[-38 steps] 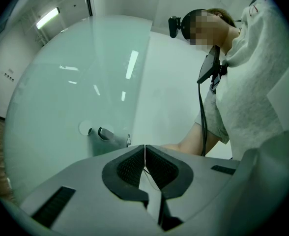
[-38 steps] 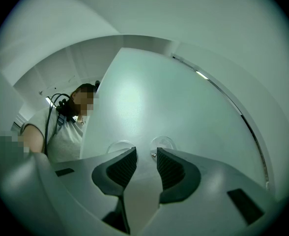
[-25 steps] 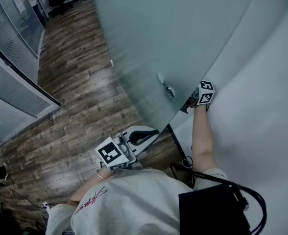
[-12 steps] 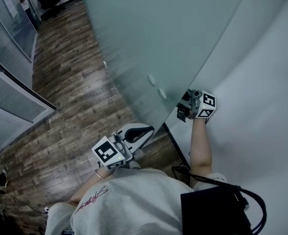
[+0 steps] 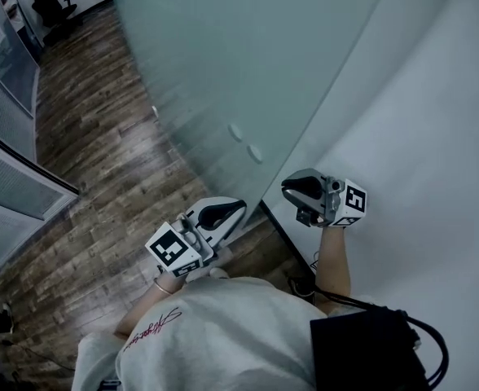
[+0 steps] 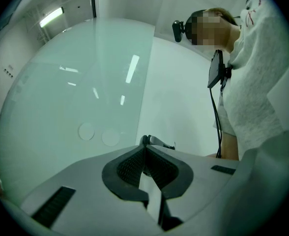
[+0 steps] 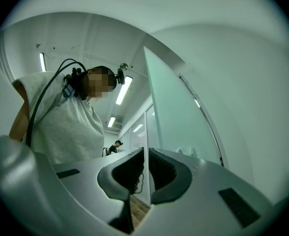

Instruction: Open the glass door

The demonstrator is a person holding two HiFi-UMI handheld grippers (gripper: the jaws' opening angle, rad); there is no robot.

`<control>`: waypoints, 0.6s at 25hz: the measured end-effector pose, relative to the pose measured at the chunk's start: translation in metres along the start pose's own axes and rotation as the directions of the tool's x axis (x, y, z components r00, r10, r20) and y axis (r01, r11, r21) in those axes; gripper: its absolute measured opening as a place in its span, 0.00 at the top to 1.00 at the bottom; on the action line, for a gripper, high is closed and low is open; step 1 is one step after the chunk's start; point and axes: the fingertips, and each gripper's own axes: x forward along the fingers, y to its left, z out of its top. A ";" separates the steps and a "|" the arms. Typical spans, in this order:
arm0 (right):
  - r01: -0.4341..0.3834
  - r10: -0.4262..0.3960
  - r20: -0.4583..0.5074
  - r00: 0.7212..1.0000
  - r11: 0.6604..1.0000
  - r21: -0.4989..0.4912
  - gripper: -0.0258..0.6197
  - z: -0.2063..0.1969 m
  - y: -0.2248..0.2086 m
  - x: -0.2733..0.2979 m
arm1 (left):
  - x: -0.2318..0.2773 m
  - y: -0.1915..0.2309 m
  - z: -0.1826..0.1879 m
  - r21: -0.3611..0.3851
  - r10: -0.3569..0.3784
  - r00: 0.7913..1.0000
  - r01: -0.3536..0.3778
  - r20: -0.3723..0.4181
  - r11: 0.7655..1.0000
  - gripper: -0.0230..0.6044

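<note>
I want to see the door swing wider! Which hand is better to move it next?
Probably the right. The right hand-held gripper sits beside the glass door's free edge; its jaws have just been closing, with nothing between them. The left hand-held gripper is further from that edge, jaws together, facing the glass.

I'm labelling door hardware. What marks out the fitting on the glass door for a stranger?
Start at the frosted glass door between the wood floor and the white wall. Near its edge by the wall sit two round discs, the only round marks on the plain pane.
</note>
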 end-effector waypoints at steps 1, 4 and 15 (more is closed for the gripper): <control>0.006 -0.007 -0.010 1.000 1.000 -0.012 0.89 -0.001 0.006 0.001 | 0.000 0.001 0.000 0.002 -0.006 1.000 0.006 -0.001 1.000 0.93; 0.018 -0.020 -0.052 0.998 0.999 -0.040 0.89 -0.007 0.024 0.009 | -0.002 0.001 0.002 0.009 -0.023 1.000 0.023 0.003 1.000 0.93; 0.018 -0.026 -0.104 0.994 0.997 -0.079 0.93 -0.022 0.050 0.032 | -0.004 0.000 0.006 0.029 -0.035 0.999 0.035 0.014 0.999 0.93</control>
